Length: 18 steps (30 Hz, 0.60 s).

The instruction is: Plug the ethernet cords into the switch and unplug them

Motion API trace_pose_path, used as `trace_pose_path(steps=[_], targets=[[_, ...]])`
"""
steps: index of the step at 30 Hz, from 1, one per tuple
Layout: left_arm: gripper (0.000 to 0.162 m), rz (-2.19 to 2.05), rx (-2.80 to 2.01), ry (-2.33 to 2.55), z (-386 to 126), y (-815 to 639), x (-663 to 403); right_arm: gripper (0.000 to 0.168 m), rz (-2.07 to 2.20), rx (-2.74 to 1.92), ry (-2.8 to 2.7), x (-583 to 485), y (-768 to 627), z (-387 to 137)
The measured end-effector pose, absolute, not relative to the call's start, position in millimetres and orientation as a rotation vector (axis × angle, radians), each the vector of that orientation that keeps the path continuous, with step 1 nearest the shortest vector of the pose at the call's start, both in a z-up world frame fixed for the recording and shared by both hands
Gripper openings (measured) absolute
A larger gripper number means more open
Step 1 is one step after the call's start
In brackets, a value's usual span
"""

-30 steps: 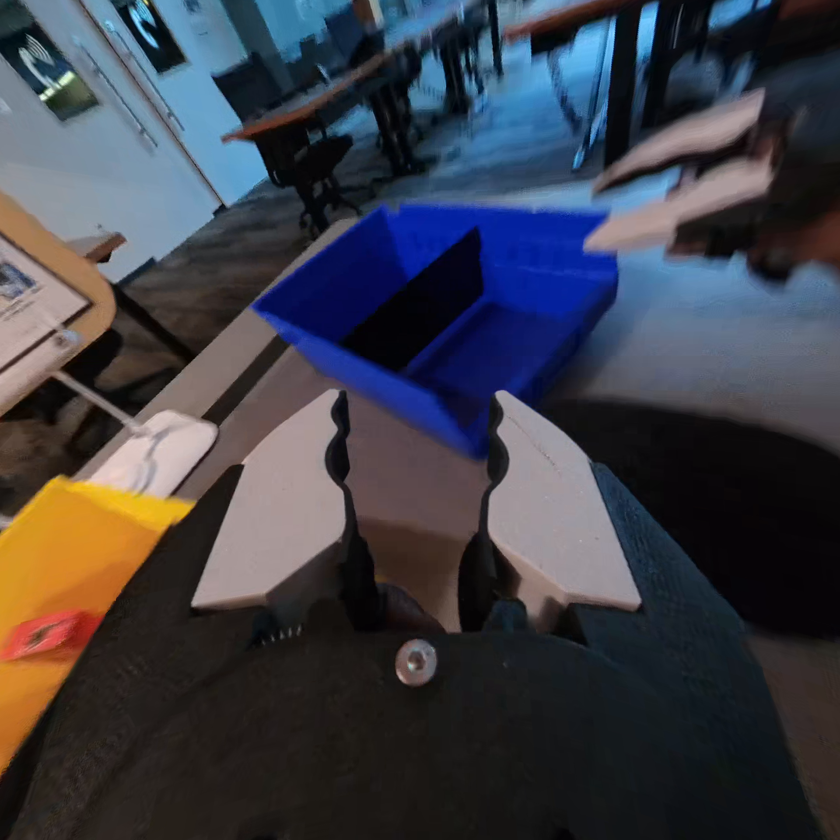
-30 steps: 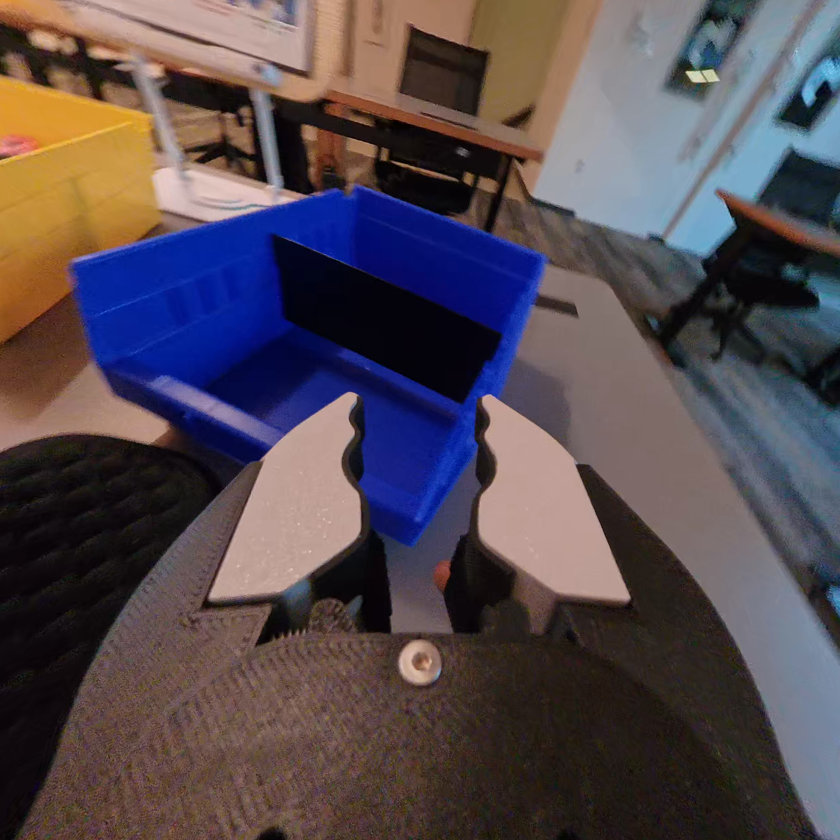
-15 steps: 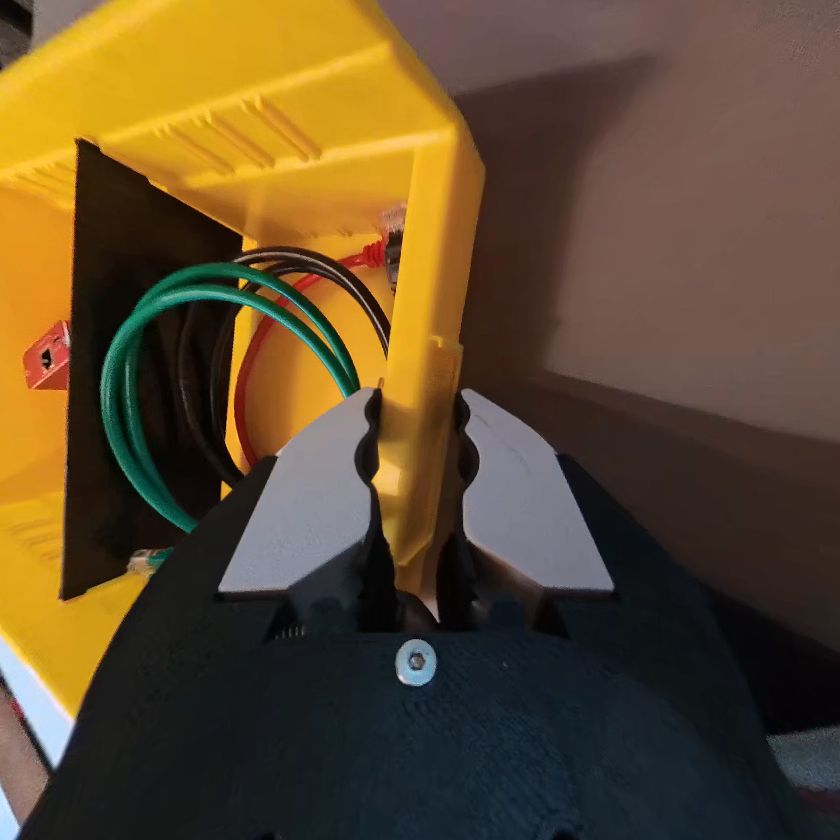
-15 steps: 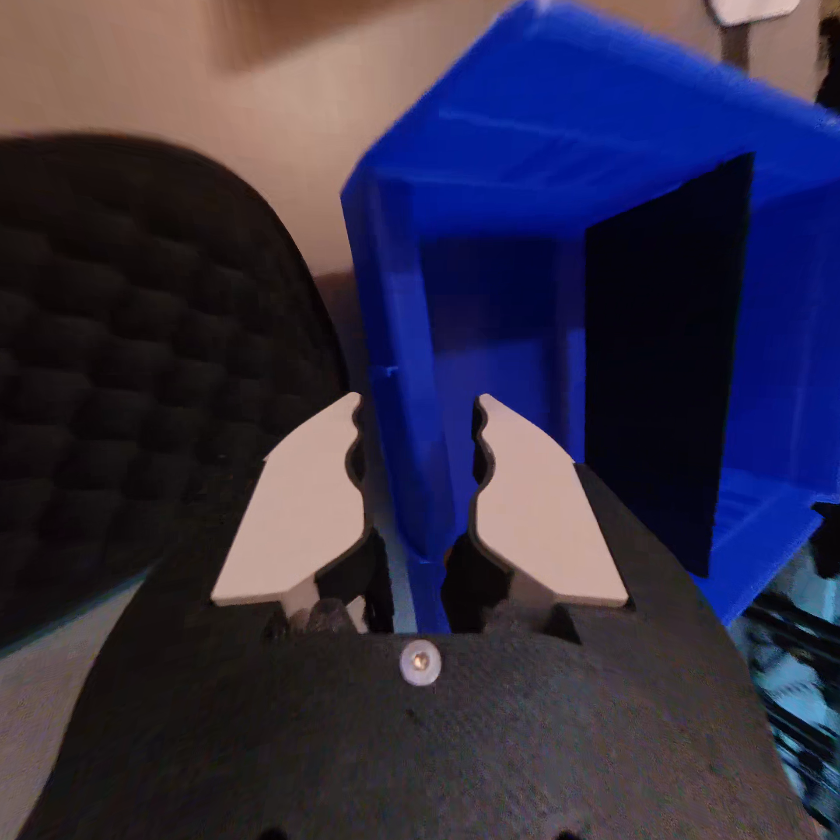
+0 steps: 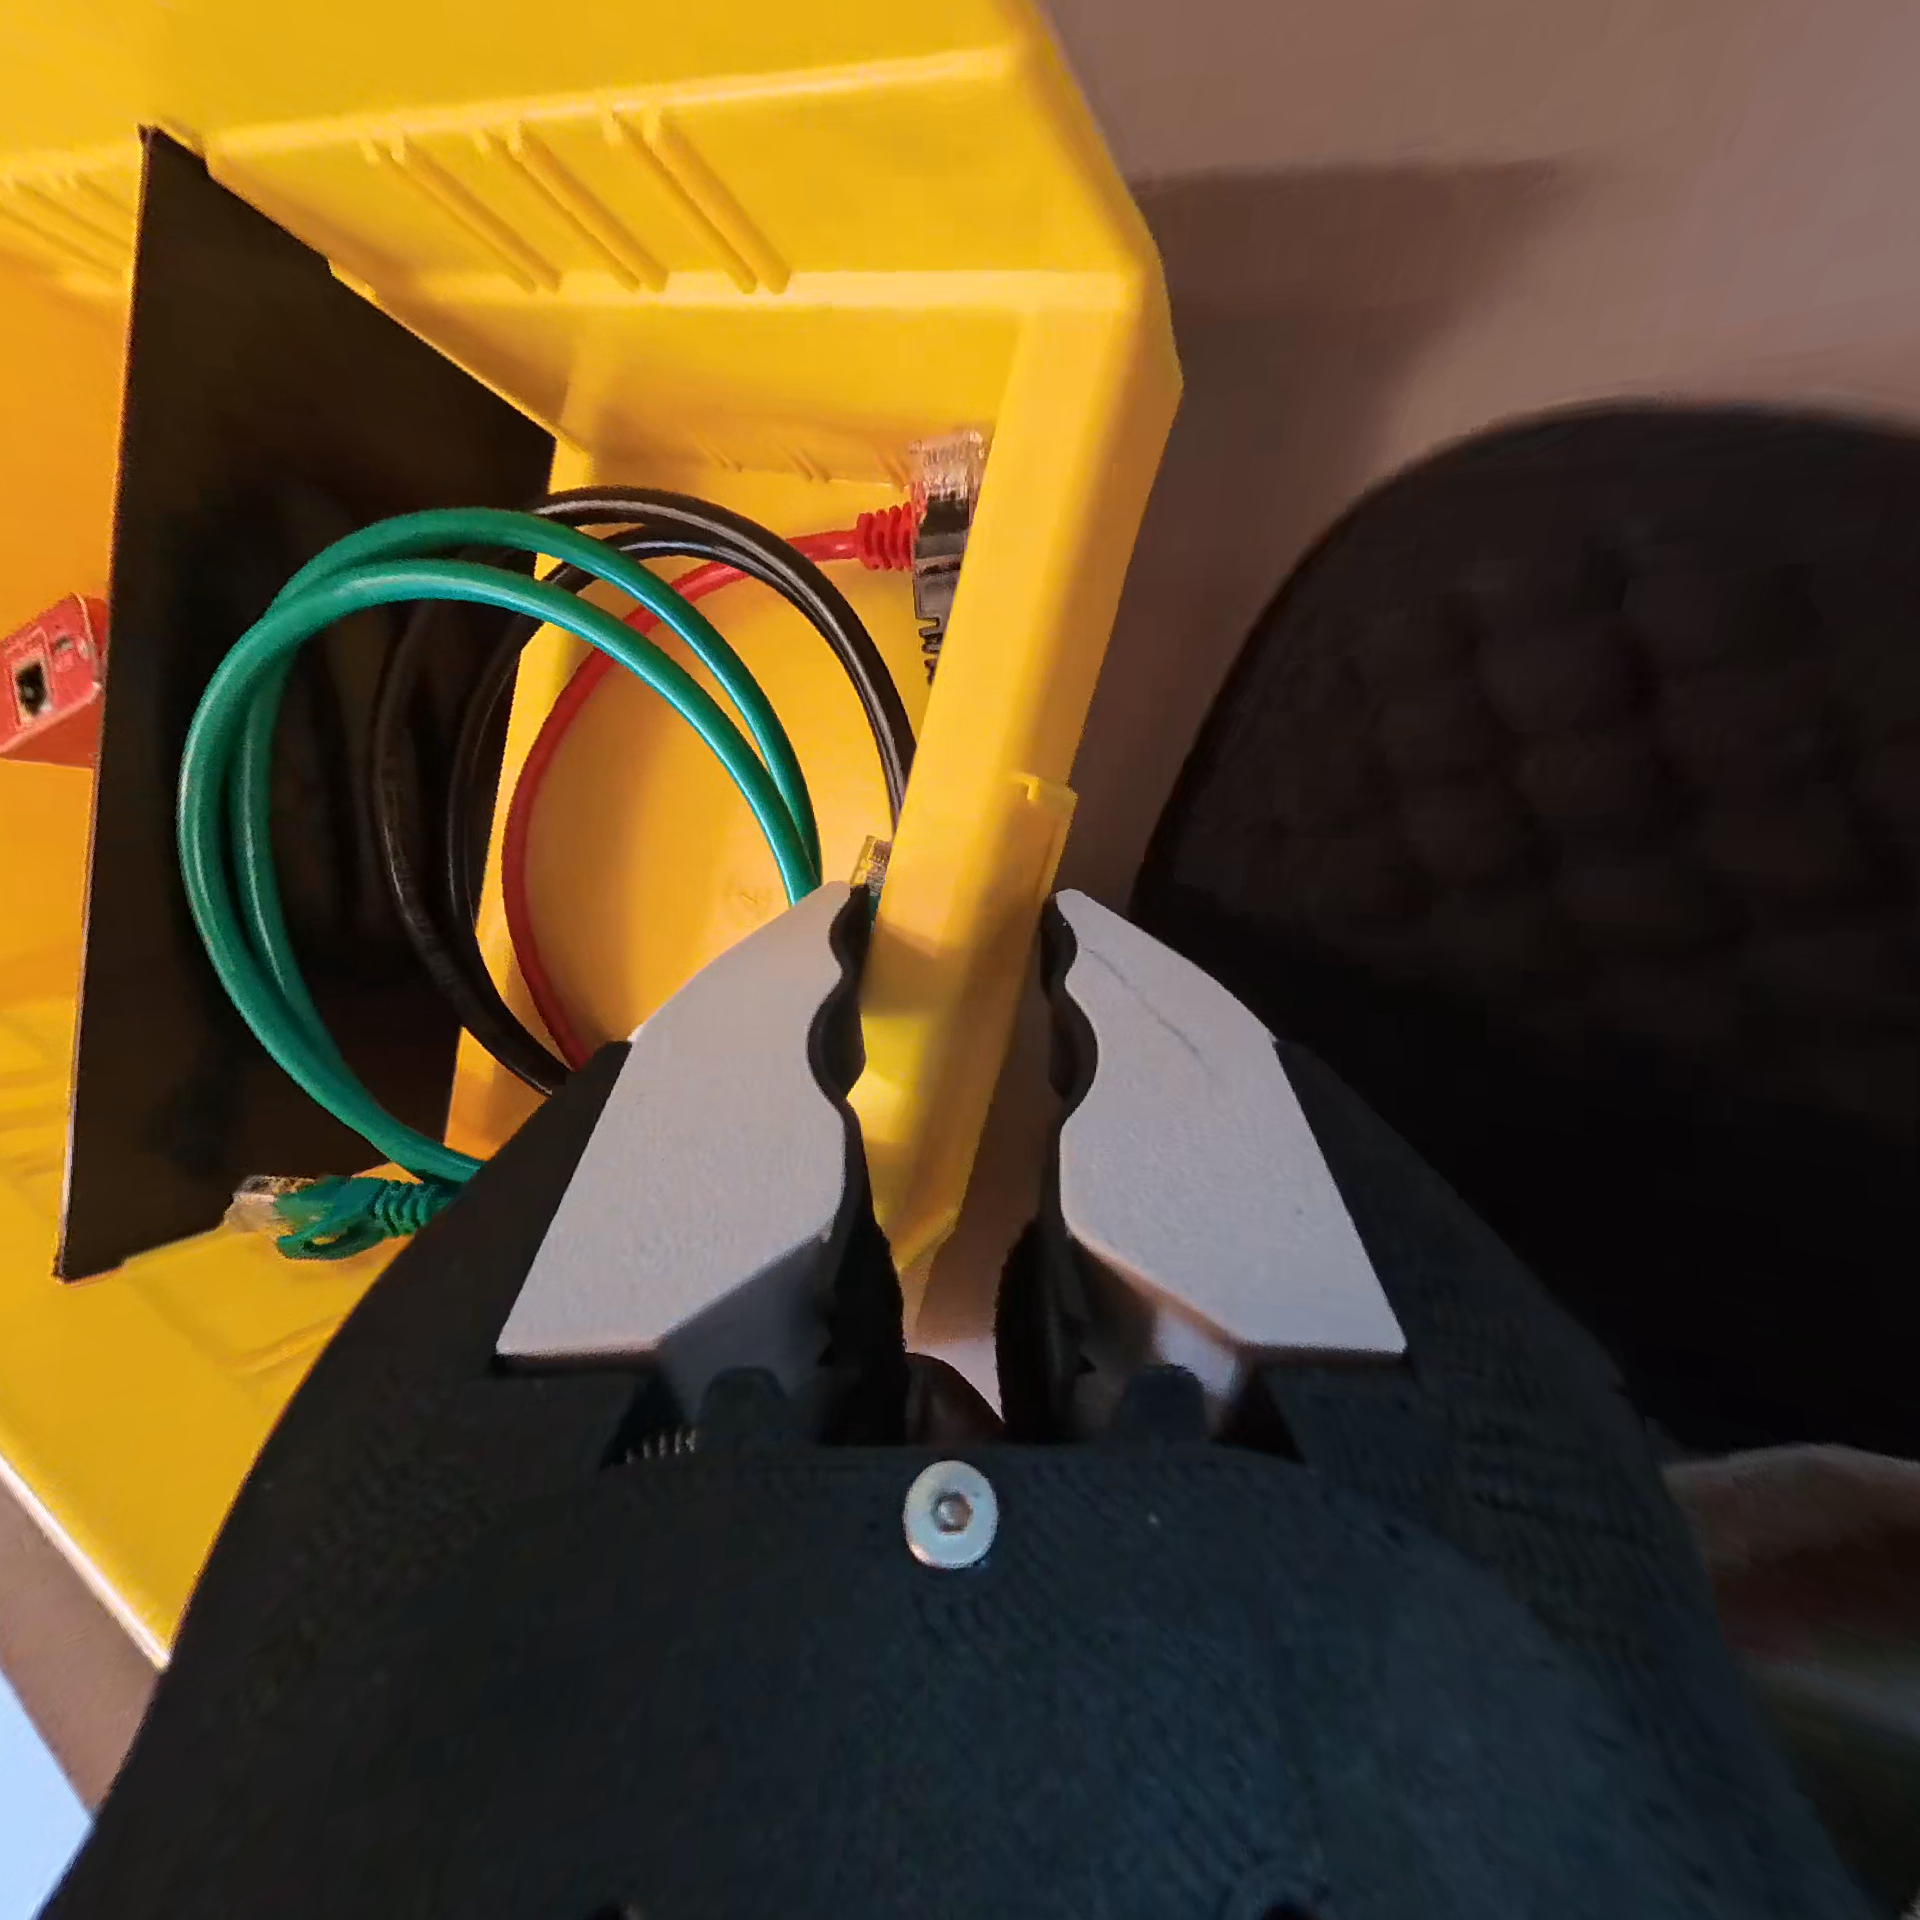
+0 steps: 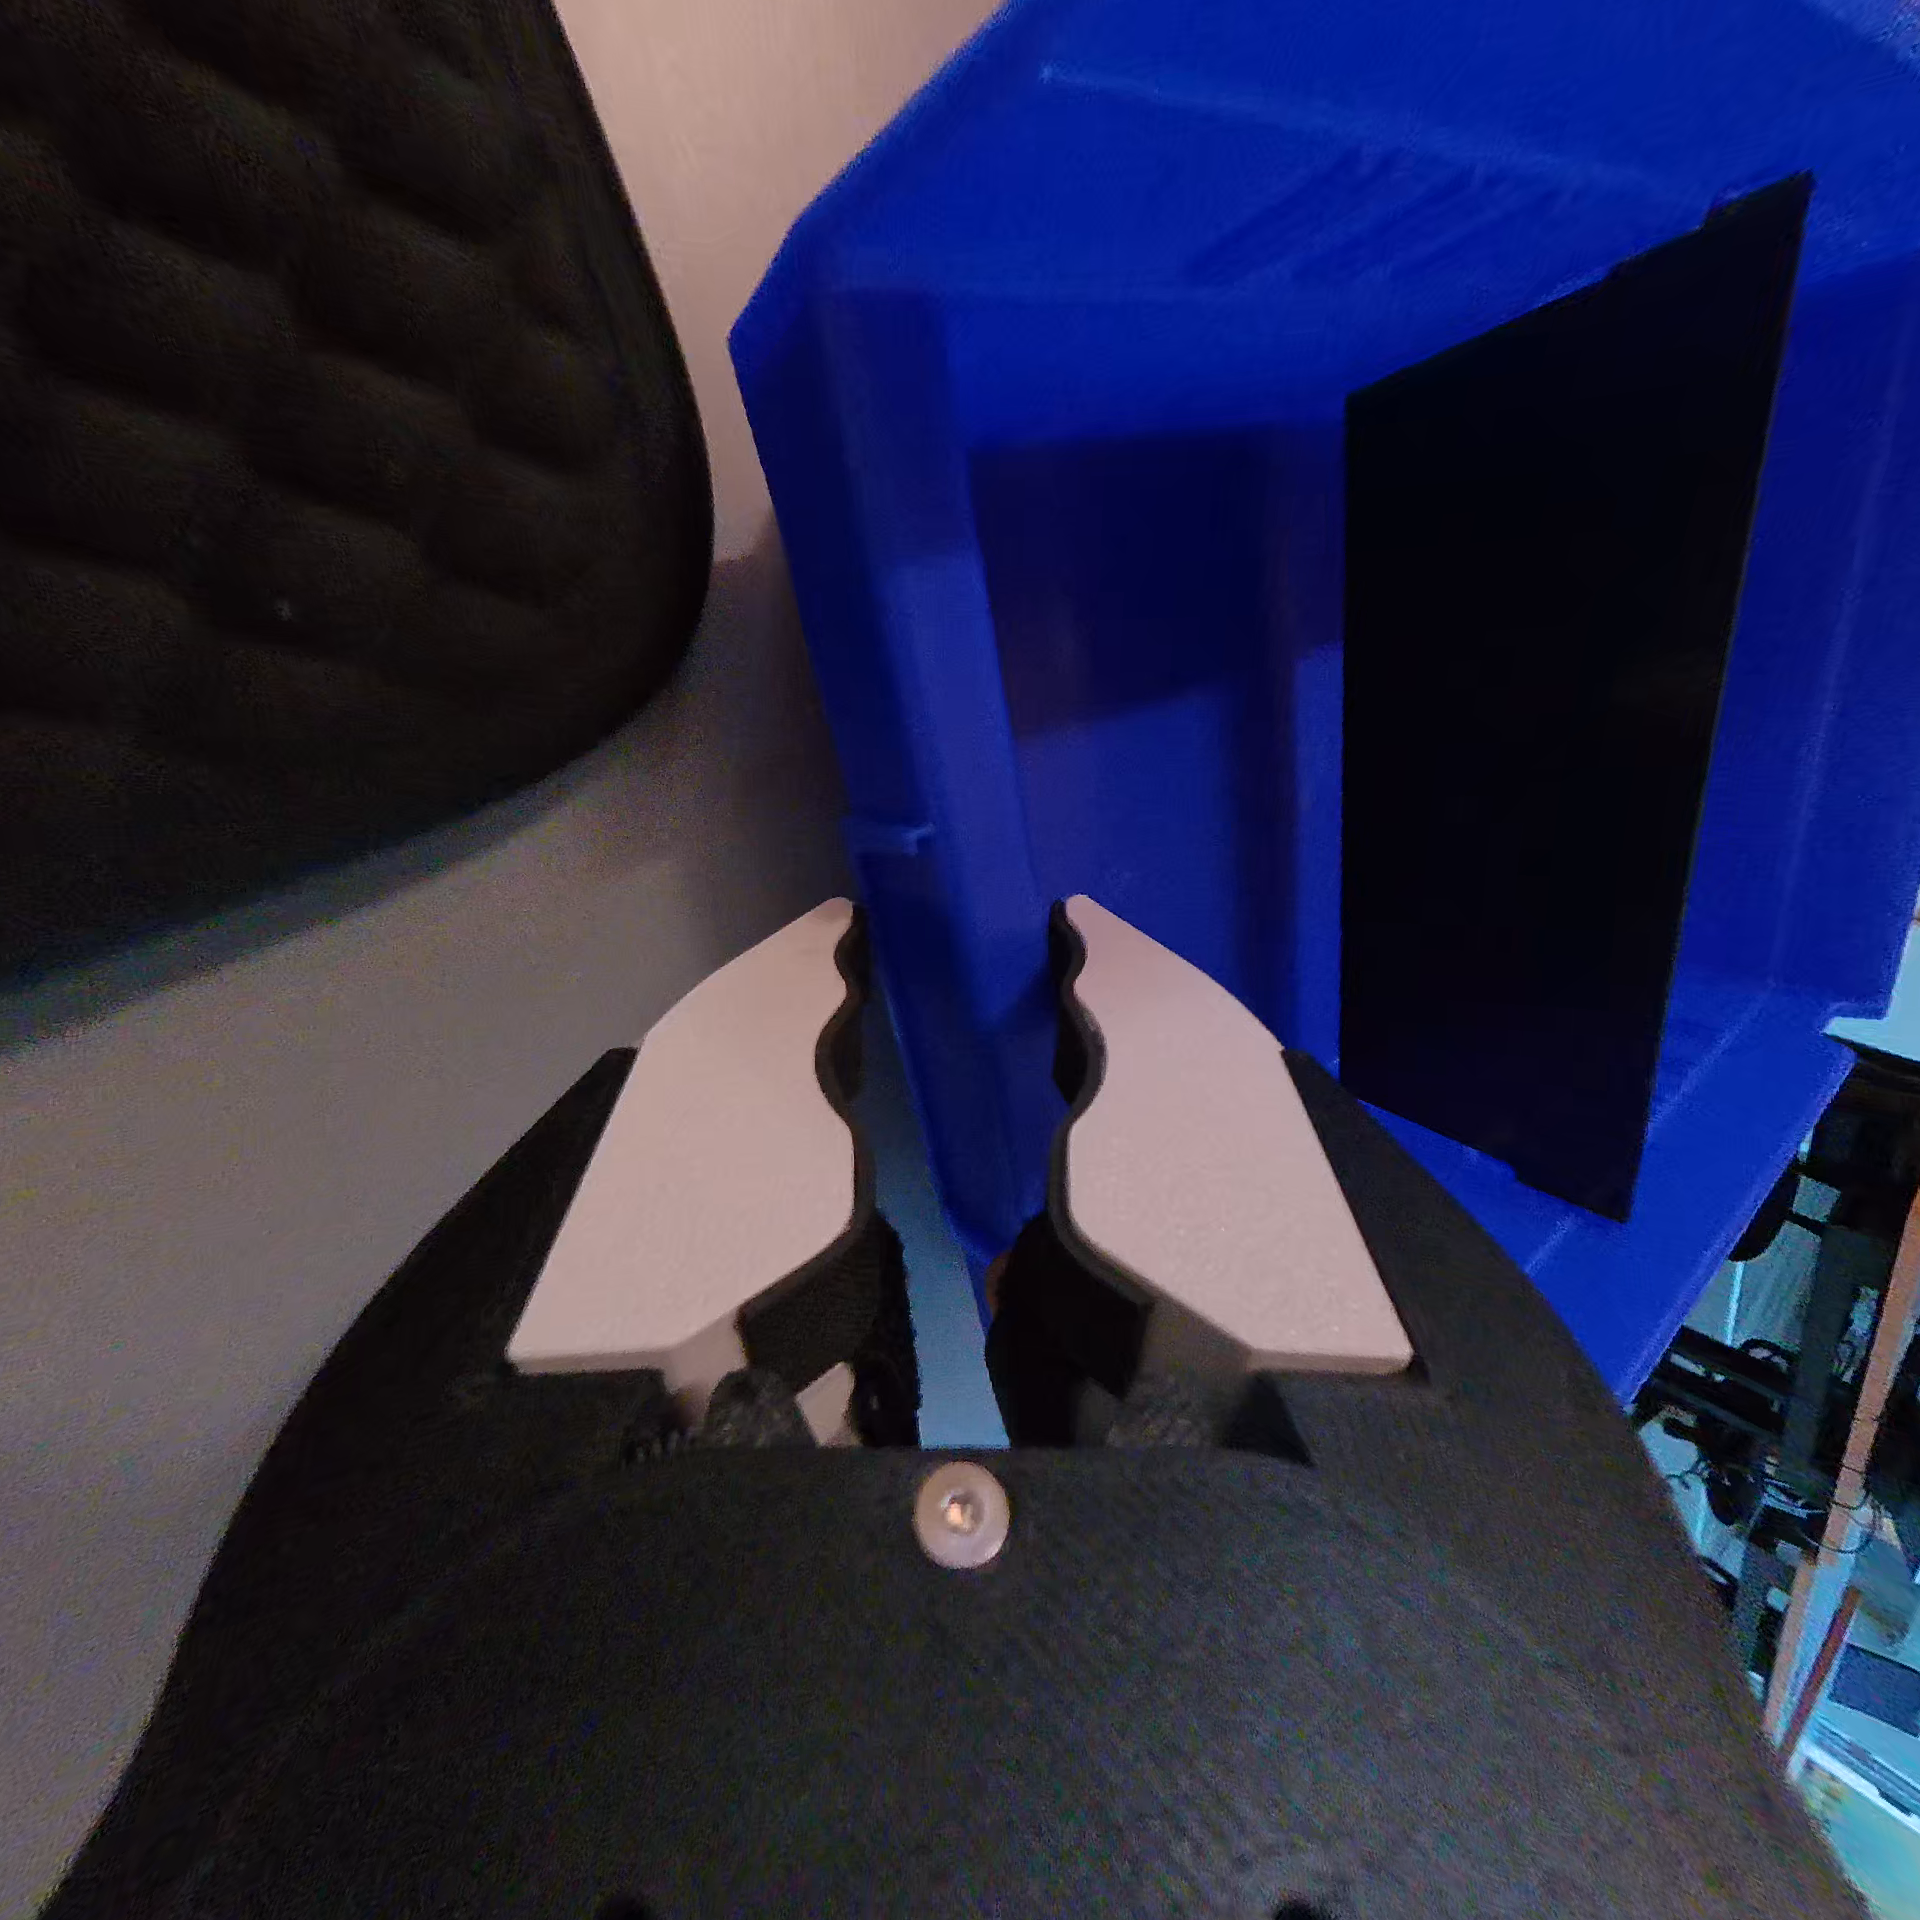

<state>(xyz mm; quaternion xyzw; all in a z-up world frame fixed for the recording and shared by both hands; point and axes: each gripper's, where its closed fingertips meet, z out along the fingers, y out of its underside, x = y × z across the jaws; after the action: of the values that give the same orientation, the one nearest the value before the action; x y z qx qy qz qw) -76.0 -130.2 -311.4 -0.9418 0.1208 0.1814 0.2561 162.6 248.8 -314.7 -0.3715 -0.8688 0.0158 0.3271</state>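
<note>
In the left wrist view, your left tongs (image 5: 951, 925) straddle the front wall of the yellow bin (image 5: 1023, 665); whether they press it or merely flank it, you cannot tell. The ethernet cords lie coiled inside, left of the tongs: green cord (image 5: 260, 914), black cord (image 5: 426, 935), red cord (image 5: 530, 810). An orange device (image 5: 47, 681) sits past the black divider (image 5: 260, 582).

In the right wrist view, your right tongs (image 6: 954, 925) straddle the blue bin (image 6: 1351, 312) wall; the left finger stands clear, so they look apart. A black mat (image 6: 291, 436) lies on the counter (image 6: 312, 1039).
</note>
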Motion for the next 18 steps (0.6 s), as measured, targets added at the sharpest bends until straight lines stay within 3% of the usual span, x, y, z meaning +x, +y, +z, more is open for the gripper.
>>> trace_pose_path(steps=[18], targets=[[0.032,0.446,-2.596,0.320,-309.2,-312.3,-88.2,0.036,-0.028,-0.983,-2.223,228.2,292.8,-315.5]])
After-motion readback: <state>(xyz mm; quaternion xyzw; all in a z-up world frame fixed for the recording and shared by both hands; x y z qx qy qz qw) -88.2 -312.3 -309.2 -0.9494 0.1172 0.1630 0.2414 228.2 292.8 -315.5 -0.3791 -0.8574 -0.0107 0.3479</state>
